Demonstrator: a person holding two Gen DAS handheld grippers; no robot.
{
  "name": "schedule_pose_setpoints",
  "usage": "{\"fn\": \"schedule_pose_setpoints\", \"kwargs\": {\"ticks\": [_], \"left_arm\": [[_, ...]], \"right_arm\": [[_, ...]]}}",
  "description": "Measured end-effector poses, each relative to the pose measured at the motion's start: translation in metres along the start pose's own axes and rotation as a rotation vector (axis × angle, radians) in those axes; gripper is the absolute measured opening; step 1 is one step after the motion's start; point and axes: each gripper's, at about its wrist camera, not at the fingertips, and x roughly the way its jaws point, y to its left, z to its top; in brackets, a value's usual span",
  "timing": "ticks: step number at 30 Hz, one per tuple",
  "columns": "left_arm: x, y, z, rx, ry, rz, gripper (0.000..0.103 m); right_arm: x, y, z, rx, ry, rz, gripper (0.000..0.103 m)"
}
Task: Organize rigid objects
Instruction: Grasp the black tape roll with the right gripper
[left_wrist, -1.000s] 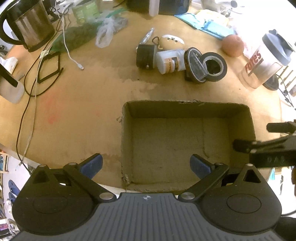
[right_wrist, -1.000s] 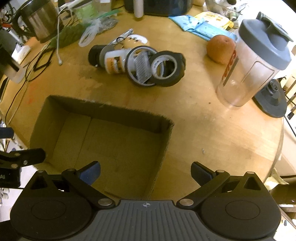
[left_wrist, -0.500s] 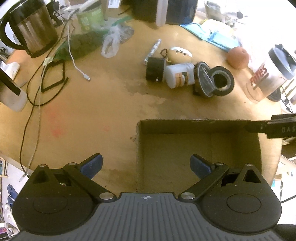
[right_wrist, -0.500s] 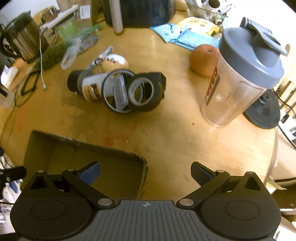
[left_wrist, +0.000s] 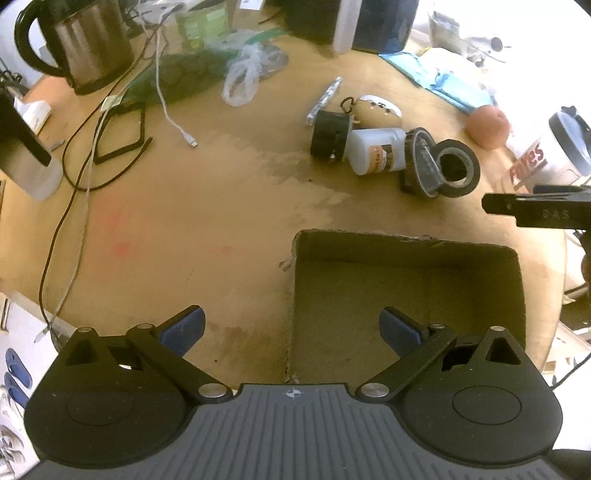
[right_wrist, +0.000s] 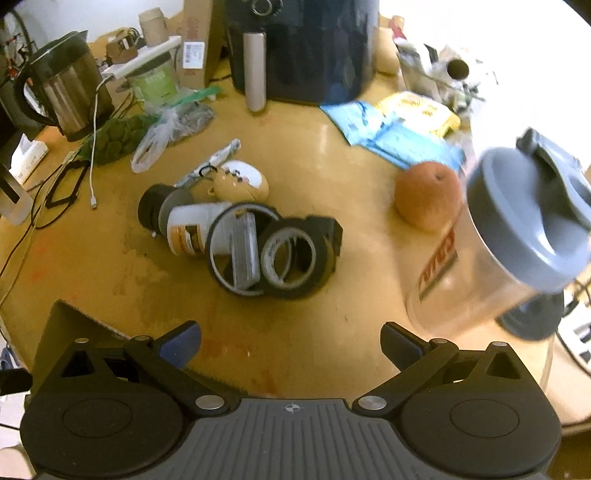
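A: Reaching for that cluster at mid-frame looks like the step in hand. The right claw has its jaws spread wide and grips nothing; the left claw is likewise open and empty, low in its frame over the near edge of the cardboard box.

B: Where exactly are the things?

A: On the tabletop, above the box in the left view, well apart from both claws. A white bottle lies on its side, touching a black tape roll and a clear round ring that leans against it.

B: Which way does the bottle run?

A: Its long axis goes roughly left to right across the frame, dark cap toward the left, base toward the tape. The roll stands on edge, its hole facing the right camera.

B: So how to grip well?

A: I'd judge: take the tape first, since it is the outermost piece, closing across its rim. Pulling the bottle first may tip the ring.
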Motion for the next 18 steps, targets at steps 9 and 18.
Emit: {"fn": "schedule_pose_setpoints", "kwargs": {"ticks": [9,18], "left_arm": [[-0.001,0.013,-0.01,-0.065,0.012,0.016,0.102],[-0.003,0.025,-0.019,-0.123,0.023,0.04,0.102]], "right_arm": [[0.022,0.019,0.009,-0.199,-0.07,-0.106,0.079],[0.051,0.02,0.018,-0.261,-0.1,-0.172,0.049]]}}
